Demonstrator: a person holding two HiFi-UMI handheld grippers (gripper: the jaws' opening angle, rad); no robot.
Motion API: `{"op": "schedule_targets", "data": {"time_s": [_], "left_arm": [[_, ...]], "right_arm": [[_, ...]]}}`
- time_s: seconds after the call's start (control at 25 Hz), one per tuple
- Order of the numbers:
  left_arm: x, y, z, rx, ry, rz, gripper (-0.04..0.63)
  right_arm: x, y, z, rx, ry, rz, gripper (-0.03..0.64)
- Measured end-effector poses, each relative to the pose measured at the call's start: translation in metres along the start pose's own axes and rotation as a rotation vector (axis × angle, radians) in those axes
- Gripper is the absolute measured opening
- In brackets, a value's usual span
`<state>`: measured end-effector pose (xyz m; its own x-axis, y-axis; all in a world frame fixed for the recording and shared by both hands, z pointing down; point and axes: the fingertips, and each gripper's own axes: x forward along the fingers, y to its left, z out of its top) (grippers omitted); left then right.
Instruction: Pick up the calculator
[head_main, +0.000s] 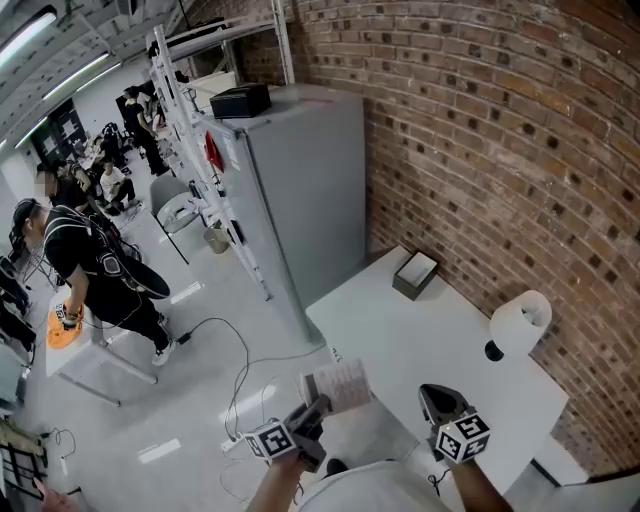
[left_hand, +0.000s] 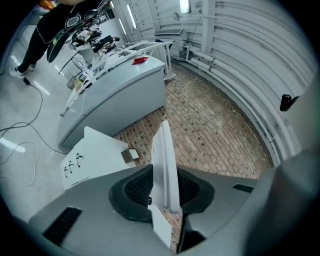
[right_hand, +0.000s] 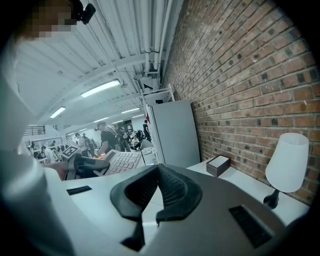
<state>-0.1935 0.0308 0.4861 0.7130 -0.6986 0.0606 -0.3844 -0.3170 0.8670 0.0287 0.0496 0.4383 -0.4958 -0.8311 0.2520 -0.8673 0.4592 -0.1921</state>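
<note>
A white calculator (head_main: 338, 385) is held off the white table (head_main: 420, 335), near its front left corner, with my left gripper (head_main: 322, 405) shut on its near end. The left gripper view has the calculator (left_hand: 165, 165) edge-on, pressed between the two dark pads. In the right gripper view its keypad (right_hand: 120, 161) faces up at the left. My right gripper (head_main: 438, 395) hovers over the table's front edge, to the right of the calculator. Its jaws (right_hand: 159, 172) meet at the tips with nothing between them.
A small dark box (head_main: 415, 273) sits at the table's far end. A white lamp-like object (head_main: 520, 322) on a black foot stands by the brick wall (head_main: 500, 150). A grey cabinet (head_main: 300, 190) stands beyond the table. People are at the far left, and a cable (head_main: 235, 370) lies on the floor.
</note>
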Motion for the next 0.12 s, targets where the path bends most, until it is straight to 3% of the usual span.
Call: {"op": "schedule_targets", "data": {"time_s": [0.12], "left_arm": [[0.0016, 0.0012, -0.0014, -0.007, -0.003, 0.002, 0.112]], "right_arm": [[0.0007, -0.0022, -0.0003, -0.001, 0.001, 0.001, 0.011]]}}
